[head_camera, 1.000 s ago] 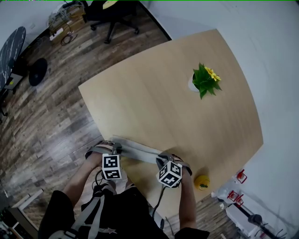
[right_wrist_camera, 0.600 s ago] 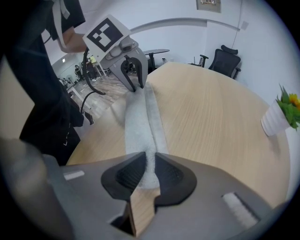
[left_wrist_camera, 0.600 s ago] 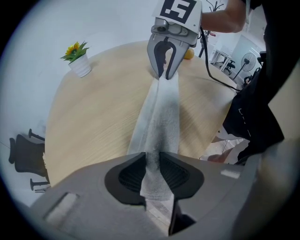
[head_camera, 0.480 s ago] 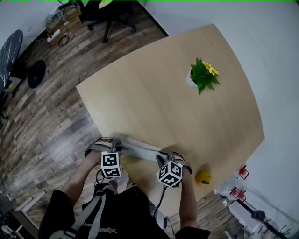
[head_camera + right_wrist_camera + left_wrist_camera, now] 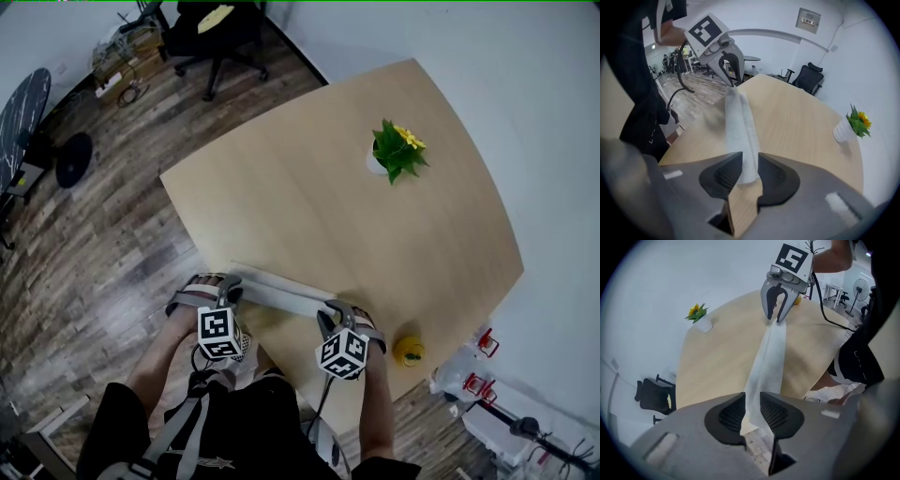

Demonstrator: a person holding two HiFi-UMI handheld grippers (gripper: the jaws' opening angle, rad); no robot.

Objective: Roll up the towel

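The towel (image 5: 279,293) is a long, narrow white strip lying along the near edge of the wooden table (image 5: 309,187). My left gripper (image 5: 230,292) stands over its left end and my right gripper (image 5: 333,319) over its right end, both pointing steeply down. In the left gripper view the towel's end (image 5: 757,380) runs between the parted pads of the left gripper (image 5: 753,411), which do not press on it. In the right gripper view the right gripper (image 5: 750,171) has its jaws opening, with the other towel end (image 5: 743,136) lying loose on the table between them.
A small potted plant with yellow flowers (image 5: 394,152) stands at the table's far right. A yellow object (image 5: 408,352) sits at the near right edge. A black office chair (image 5: 211,28) stands on the wood floor beyond the table. The person's legs are just below the near edge.
Both grippers have lifted a little off the towel's ends and their jaws have parted. The towel stays flat along the near edge.
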